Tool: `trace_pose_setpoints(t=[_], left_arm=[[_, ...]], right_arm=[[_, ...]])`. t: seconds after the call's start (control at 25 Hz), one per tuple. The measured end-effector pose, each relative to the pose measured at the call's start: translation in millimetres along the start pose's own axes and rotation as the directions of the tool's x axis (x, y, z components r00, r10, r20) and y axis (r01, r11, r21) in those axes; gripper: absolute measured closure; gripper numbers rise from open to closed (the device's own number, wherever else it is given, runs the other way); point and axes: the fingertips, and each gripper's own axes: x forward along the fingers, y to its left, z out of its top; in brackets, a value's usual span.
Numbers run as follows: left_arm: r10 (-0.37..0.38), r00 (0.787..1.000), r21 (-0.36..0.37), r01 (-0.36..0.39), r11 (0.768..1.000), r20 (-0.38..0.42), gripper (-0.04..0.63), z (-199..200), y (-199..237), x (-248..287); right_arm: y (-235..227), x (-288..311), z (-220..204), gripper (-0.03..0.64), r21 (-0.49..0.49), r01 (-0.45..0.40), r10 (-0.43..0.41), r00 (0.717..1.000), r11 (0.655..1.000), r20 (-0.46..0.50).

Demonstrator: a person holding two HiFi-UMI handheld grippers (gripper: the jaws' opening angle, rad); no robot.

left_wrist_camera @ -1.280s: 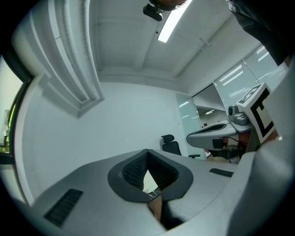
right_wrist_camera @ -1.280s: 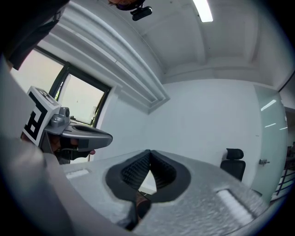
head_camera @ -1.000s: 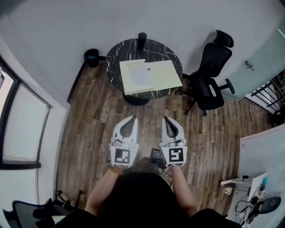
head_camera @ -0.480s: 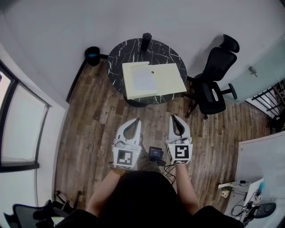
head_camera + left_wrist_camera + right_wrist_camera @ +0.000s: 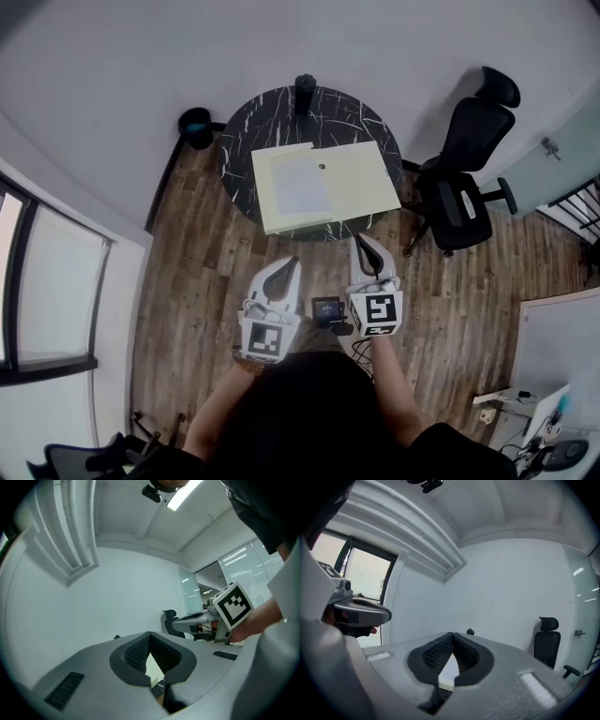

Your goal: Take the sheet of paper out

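Left claw (image 5: 149, 634): jaws together at the tips, nothing gripped. Through the notch behind the pads I see a slice of pale paper and black marble.
Right claw (image 5: 453, 634): jaws together too, and empty. The same pale surface shows through its notch.
Where I hold them: both claws are side by side over the wooden floor (image 5: 187, 281), pointing at the bench. The right one is further forward, its tip near the bench's near edge. The left one is a little further back, apart from that edge.
Between the claws: a small device with a screen (image 5: 328, 310) sits just beside the right claw's marker cube.
Bench (image 5: 244, 159): round, black marble with white veins.
Folder (image 5: 361, 178): pale yellow, lying open and flat. It covers the bench's near half and reaches the near and right edges.
Sheet of paper (image 5: 300, 190): white, lying flat on the folder's left half, not yet taken out and well apart from both claws.
Far edge of the bench: a black cylinder (image 5: 305, 89) stands upright there.
Around the bench: a black office chair (image 5: 464, 178) stands on the right, and a dark bin (image 5: 196, 125) stands on the floor at the far left.
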Motion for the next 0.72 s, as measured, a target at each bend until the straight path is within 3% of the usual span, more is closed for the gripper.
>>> trace_pose_setpoints(t=[0.16,0.44,0.72], left_arm=[[0.001,1.0,-0.03,-0.001,1.0,0.001,0.601,7.2,8.6,44.8],[0.042,0.995,0.032,-0.04,0.999,-0.091,0.601,-4.4,23.2,112.6],[0.139,0.986,0.05,-0.135,0.99,-0.089,0.601,-18.4,65.2,127.4]], right_arm=[[-29.0,43.6,-7.1,0.618,0.034,-0.037,0.037,0.999,0.999,-0.013],[-71.9,105.6,-26.6,0.618,0.051,-0.124,0.126,0.992,0.991,-0.025],[-71.8,155.9,-41.4,0.618,0.042,-0.21,0.212,0.976,0.977,-0.046]])
